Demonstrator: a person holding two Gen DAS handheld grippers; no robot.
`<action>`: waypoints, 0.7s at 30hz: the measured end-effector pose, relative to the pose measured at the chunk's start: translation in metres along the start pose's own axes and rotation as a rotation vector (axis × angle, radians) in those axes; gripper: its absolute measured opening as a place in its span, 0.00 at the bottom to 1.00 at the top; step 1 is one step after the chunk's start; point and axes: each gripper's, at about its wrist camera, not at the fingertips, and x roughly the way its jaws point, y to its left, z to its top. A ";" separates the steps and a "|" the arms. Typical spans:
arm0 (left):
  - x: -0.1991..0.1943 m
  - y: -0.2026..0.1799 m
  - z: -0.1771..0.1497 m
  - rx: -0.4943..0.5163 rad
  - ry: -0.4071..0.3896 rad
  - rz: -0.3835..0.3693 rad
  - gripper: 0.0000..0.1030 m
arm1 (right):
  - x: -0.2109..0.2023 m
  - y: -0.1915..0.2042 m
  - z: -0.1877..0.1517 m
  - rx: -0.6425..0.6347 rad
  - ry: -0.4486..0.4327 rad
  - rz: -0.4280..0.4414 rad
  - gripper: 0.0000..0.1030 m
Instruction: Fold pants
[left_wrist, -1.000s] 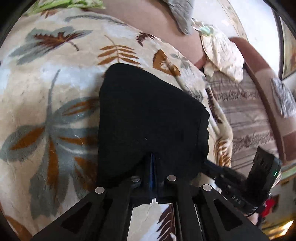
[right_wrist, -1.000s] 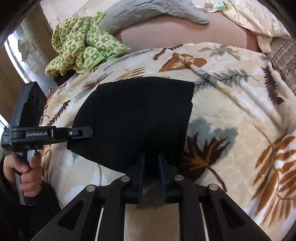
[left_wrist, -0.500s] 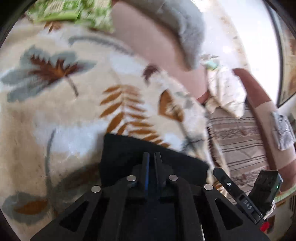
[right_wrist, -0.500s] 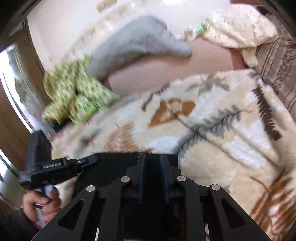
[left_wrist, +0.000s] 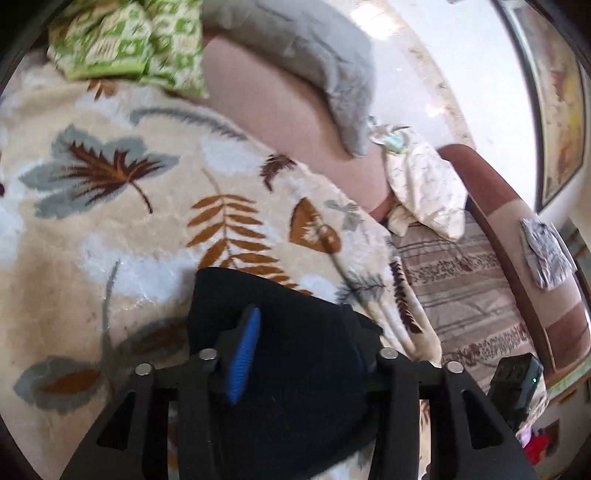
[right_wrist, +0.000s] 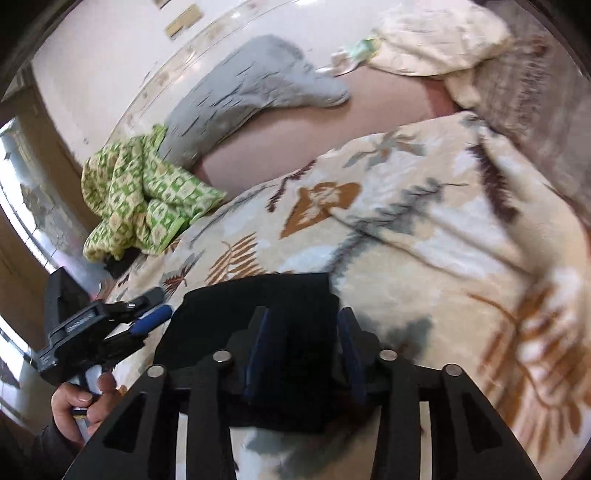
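Letting go: my left gripper (left_wrist: 303, 343) and right gripper (right_wrist: 301, 343) are opening over the compactly folded black pants (right_wrist: 258, 310); folding looks nearly finished.

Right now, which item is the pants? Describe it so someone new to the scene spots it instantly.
Find the big cream blanket printed with brown and grey leaves that covers the bed. On its near part, directly in front of both tools, lies a flat, folded piece of plain black cloth: the pants. It is the only solid dark, unpatterned fabric there; the green checked cloth and the grey pillow lie further back.
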 end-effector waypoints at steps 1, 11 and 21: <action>-0.002 -0.003 -0.004 0.018 0.009 -0.003 0.42 | -0.006 -0.004 -0.003 0.025 -0.003 -0.002 0.40; -0.013 -0.050 -0.065 0.264 0.079 0.299 0.42 | -0.012 0.062 -0.047 -0.328 0.018 -0.092 0.43; -0.011 -0.066 -0.073 0.321 0.096 0.363 0.44 | 0.036 0.046 -0.068 -0.262 0.221 -0.213 0.80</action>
